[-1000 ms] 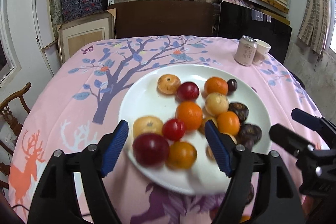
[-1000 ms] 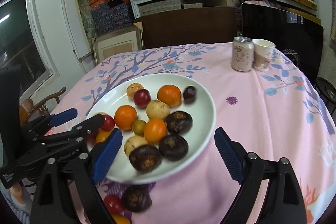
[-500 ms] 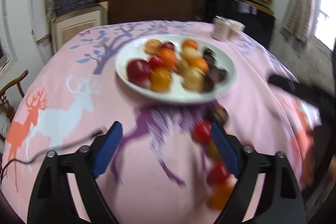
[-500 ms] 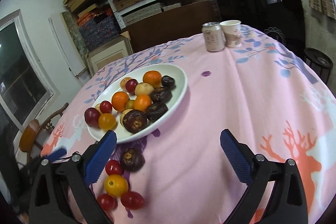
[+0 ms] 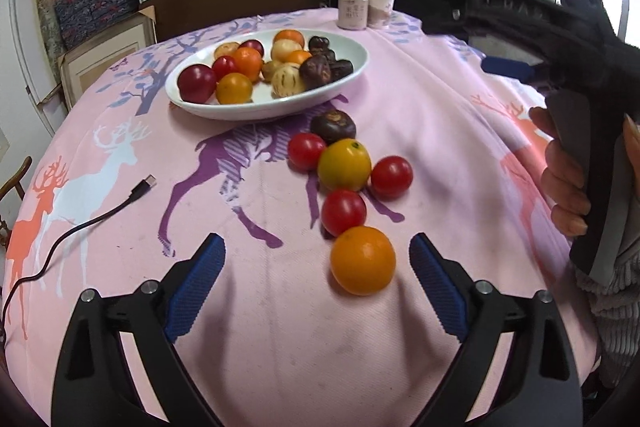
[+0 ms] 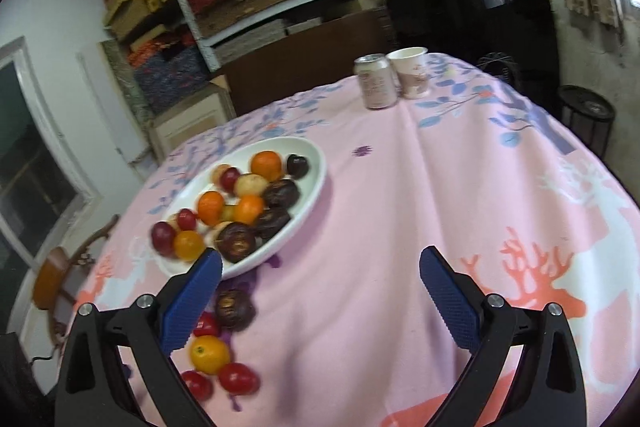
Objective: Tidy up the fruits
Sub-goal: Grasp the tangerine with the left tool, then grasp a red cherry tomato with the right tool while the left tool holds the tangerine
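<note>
A white plate holds several red, orange, yellow and dark purple fruits. In front of it several loose fruits lie on the pink tablecloth: a dark purple fruit, red tomatoes, a yellow-orange fruit and an orange. My left gripper hovers low over the cloth with its jaws opening. The orange lies just ahead of its right finger, untouched. My right gripper stands wide open over bare cloth, right of the plate, with nothing between its fingers. The loose fruits lie by its left finger.
A drink can and a paper cup stand at the far side of the table. A black cable with a plug lies at the left. A person's hand holds the right gripper's handle. Shelves and a wooden chair lie beyond.
The left gripper has pulled back from over the plate to the loose fruits near the table's front, and its jaws have widened. The right gripper has drawn back too, rolled and opened wider.
</note>
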Demonstrator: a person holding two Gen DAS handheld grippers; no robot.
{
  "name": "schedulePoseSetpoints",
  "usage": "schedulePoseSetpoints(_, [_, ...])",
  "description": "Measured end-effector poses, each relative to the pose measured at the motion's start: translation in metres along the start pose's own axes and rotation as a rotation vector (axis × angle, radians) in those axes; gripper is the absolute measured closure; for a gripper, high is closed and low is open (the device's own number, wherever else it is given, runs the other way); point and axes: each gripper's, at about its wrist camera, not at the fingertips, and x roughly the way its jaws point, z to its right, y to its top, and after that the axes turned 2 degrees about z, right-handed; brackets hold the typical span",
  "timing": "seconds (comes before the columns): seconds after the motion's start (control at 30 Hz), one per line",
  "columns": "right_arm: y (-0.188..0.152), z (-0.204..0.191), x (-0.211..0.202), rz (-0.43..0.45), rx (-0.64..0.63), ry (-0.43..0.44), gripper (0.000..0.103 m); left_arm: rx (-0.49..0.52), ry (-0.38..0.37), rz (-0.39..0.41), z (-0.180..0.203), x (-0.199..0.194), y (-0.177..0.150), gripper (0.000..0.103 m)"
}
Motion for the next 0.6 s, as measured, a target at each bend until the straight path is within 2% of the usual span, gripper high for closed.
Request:
schedulePoseSetpoints(0.07, [0.0,0.0,0.001,-0.011,0.012,0.033,0.003,0.001,-0.012,-0.017,0.0,0.004,0.001,0.014])
schedulePoseSetpoints(0.13, [0.0,0.001,0.001,-0.017,0.017,0.028,0.003,0.004,-0.028,-0.02,0.001,0.004,0.001,0.028])
schedulePoseSetpoints(0.23, [0.0,0.002,0.002,-0.028,0.023,0.002,0.003,0.01,-0.041,-0.043,0.003,0.009,0.001,0.038])
schedulePoseSetpoints(0.4, [-0.004,0.0,0.009,-0.071,0.031,-0.002,0.003,0.015,-0.068,-0.068,0.005,0.014,0.001,0.046])
schedulePoseSetpoints(0.53, [-0.006,0.002,0.012,-0.089,0.049,0.003,0.003,0.012,-0.097,-0.068,0.005,0.014,0.001,0.067])
schedulePoseSetpoints(0.6, [-0.006,0.003,0.011,-0.087,0.064,0.023,0.003,-0.005,-0.097,-0.06,0.002,0.013,0.001,0.067])
